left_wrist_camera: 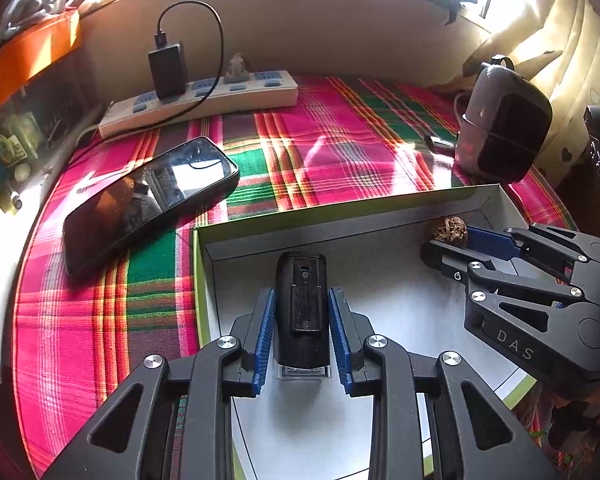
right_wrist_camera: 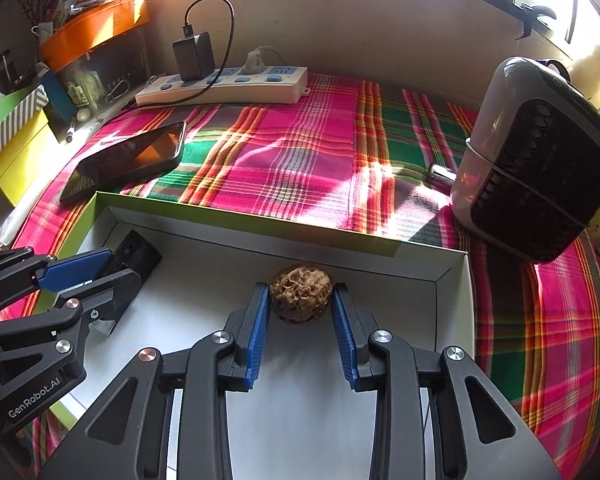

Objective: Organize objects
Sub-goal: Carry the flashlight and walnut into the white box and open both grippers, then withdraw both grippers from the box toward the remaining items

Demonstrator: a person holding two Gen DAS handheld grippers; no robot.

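A shallow white box with a green rim lies on a plaid cloth. In the left wrist view my left gripper is shut on a black oblong device, which rests low over the box floor at its left side. My right gripper is shut on a brown wrinkled walnut near the box's far wall. Each gripper shows in the other's view: the right gripper with the walnut at its tips, and the left gripper with the black device.
On the pink and green plaid cloth lie a dark phone left of the box and a white power strip with a black charger at the back. A small grey and black fan stands at the right. An orange container sits far left.
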